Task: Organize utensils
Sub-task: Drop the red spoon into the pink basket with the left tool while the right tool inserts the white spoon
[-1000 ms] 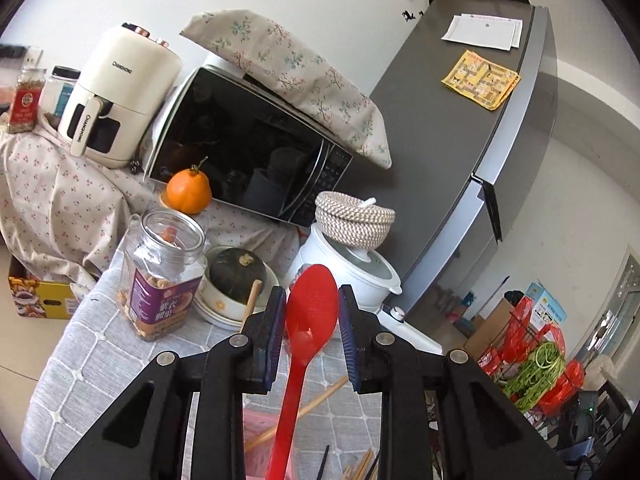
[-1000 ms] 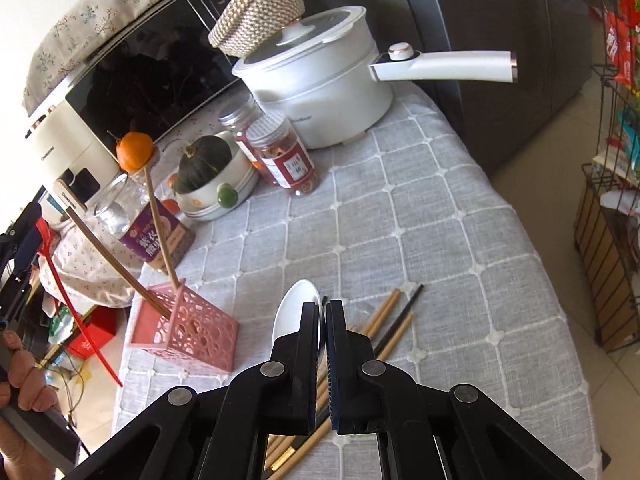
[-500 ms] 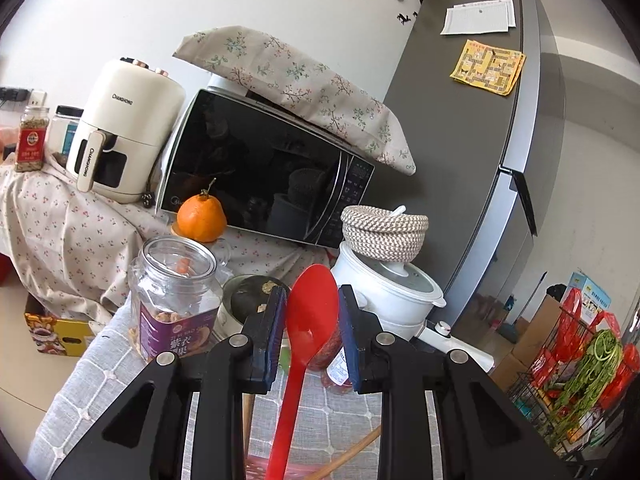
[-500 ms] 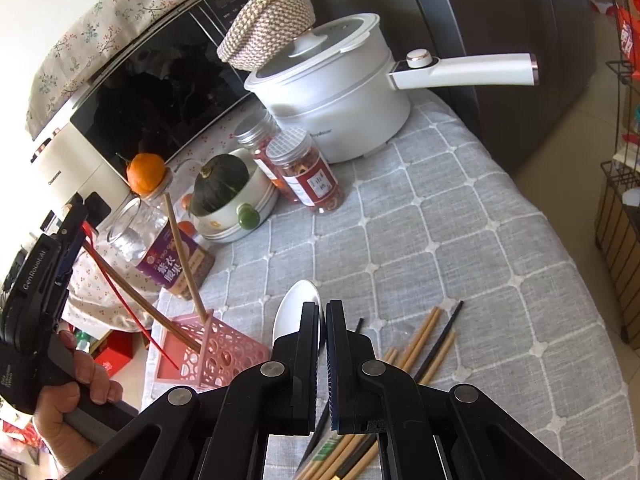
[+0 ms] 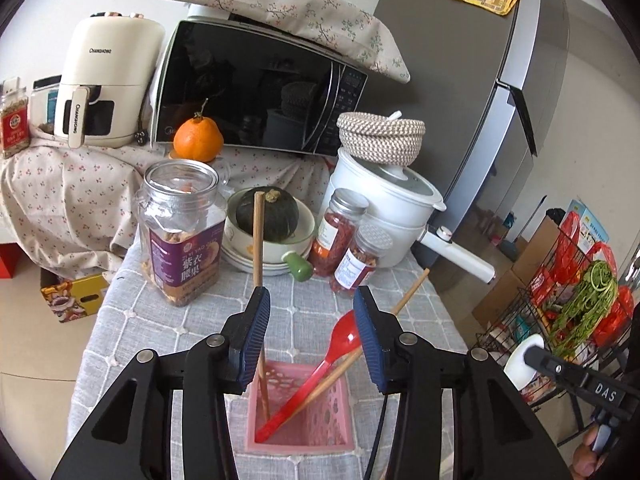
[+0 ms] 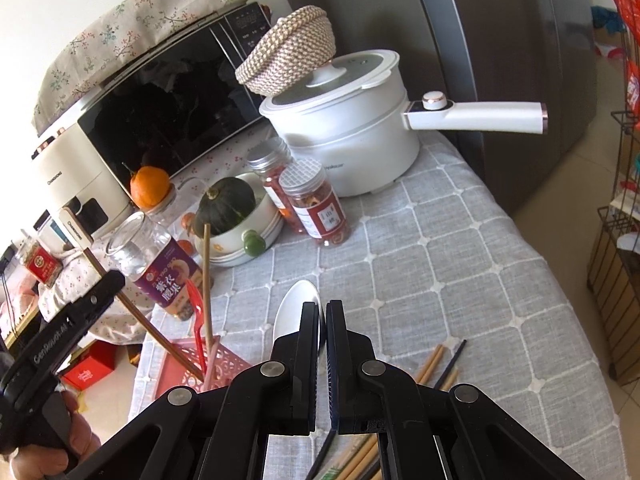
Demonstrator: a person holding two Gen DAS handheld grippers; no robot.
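Left claw [image 5: 312, 322]: spread wide, nothing pinched, poised over the pink basket [image 5: 301, 442].
Red spoon [image 5: 320, 372]: leaned inside the basket with two wooden chopsticks [image 5: 259, 240], bowl end up (beside the right pad).
Right claw [image 6: 324, 322]: pressed together on the white spoon [image 6: 294, 314].
Loose chopsticks [image 6: 432, 364]: laid on the grey-clothed worktop [image 6: 460, 280], just beside the right claw.

white spoon [image 6: 298, 312] handle hidden behind right tool [image 6: 324, 316] | chopsticks [image 6: 430, 364] cut off
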